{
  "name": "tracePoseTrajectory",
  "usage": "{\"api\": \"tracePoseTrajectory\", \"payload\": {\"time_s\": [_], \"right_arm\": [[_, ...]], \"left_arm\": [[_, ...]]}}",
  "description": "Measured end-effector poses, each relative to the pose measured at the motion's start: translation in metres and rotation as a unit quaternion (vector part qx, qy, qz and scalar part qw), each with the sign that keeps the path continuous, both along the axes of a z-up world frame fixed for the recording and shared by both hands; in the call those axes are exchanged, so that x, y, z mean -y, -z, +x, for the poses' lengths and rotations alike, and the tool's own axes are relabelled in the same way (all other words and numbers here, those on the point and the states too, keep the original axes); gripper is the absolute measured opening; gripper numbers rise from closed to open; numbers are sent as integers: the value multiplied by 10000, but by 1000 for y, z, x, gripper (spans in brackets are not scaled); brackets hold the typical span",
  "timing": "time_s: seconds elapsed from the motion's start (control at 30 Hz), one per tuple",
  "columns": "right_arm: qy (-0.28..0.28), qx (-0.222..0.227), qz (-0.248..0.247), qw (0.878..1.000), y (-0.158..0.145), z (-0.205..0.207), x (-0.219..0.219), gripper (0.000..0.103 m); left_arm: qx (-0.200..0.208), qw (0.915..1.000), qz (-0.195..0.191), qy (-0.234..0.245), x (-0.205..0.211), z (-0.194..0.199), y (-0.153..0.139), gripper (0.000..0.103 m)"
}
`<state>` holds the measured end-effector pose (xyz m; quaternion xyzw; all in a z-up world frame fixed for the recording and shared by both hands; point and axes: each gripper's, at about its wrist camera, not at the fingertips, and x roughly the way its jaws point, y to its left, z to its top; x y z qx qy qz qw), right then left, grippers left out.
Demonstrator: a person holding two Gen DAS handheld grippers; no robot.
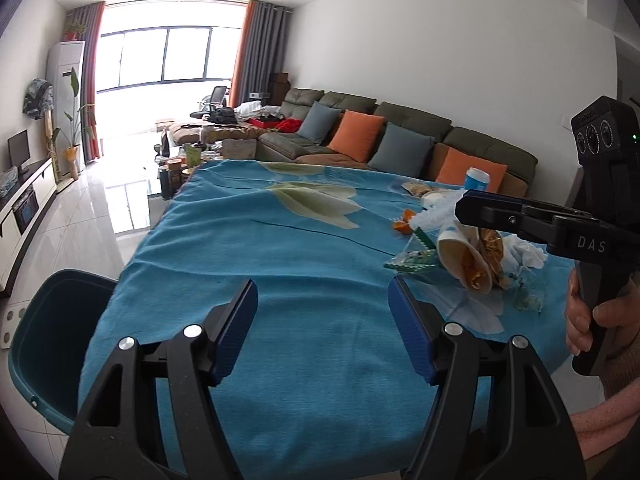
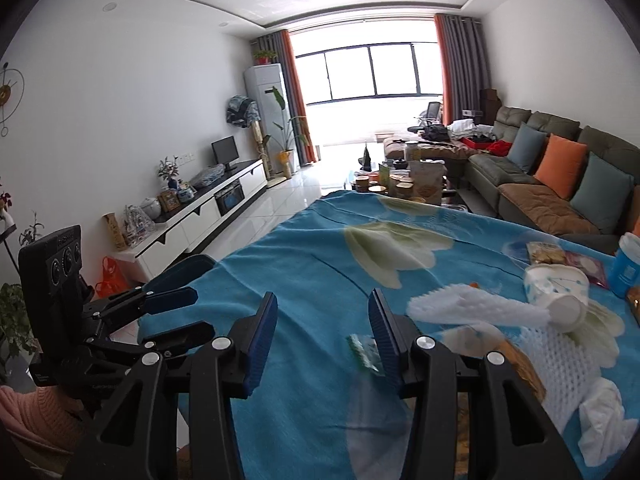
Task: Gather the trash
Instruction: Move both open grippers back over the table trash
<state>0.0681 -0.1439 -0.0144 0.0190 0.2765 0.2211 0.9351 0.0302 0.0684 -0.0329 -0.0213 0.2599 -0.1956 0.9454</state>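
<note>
Trash (image 1: 476,256) looks light and crumply; pinch the paper cup (image 2: 560,296) by its rim. Left gripper (image 1: 322,328) and right gripper (image 2: 322,336) gape empty.

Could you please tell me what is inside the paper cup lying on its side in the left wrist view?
The tipped paper cup holds orange scraps at its open mouth; a gold wrapper lies against it. Anything deeper inside is hidden by the cup's wall.

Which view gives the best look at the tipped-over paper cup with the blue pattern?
The right wrist view: the paper cup lies on its side in plain sight beside the white foam netting. In the left wrist view only a sliver of it shows, behind the right gripper.
</note>
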Motion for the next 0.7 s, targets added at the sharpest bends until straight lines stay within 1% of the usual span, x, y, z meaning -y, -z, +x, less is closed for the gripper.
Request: {"api": "tracePoseTrajectory", "payload": {"time_s": [0.2, 0.33, 0.5, 0.7], "right_arm": [[842, -193, -69, 9962, 19, -13, 58, 45], [1162, -263, -90, 9928, 24, -22, 86, 45], [1312, -451, 16, 9903, 34, -32, 108, 45], [1246, -639, 105, 9901, 42, -47, 113, 45]], "left_arm": [[-66, 9979, 6, 651, 48, -2, 6, 67], [-124, 9944, 3, 1046, 76, -4, 9, 67], [-230, 9893, 20, 1438, 104, -6, 12, 67], [-434, 9818, 19, 1850, 137, -1, 17, 66]]}}
